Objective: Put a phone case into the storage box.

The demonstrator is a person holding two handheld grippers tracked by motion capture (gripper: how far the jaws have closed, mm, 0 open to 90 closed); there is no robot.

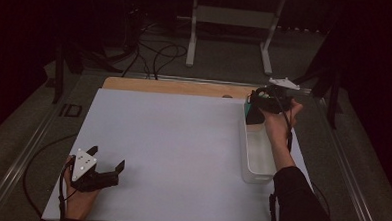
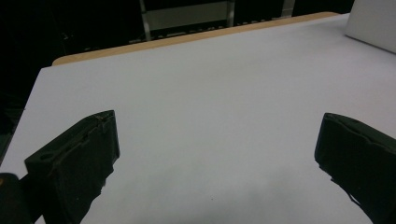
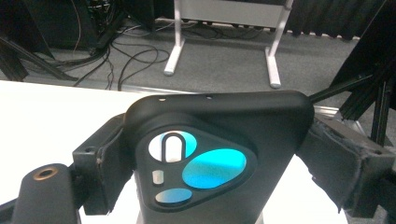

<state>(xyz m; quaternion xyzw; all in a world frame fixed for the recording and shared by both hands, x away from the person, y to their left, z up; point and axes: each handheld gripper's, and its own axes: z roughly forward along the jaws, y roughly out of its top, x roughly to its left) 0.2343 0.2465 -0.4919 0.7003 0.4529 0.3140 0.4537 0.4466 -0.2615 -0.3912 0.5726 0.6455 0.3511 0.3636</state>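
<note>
Right claw [image 3: 219, 154] clamps black device [image 3: 210, 154] over far end of clear bin [image 1: 257, 160] — lower straight, clear rim. Left claw [image 1: 107, 159] wide, empty, well left of bin on worktop [image 1: 182, 150].

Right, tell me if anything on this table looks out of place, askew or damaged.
Nothing stands out. The right gripper holds a black device with teal buttons above the far end of the clear plastic bin, which sits square at the right edge of the white table. The left gripper rests open near the front left.
</note>
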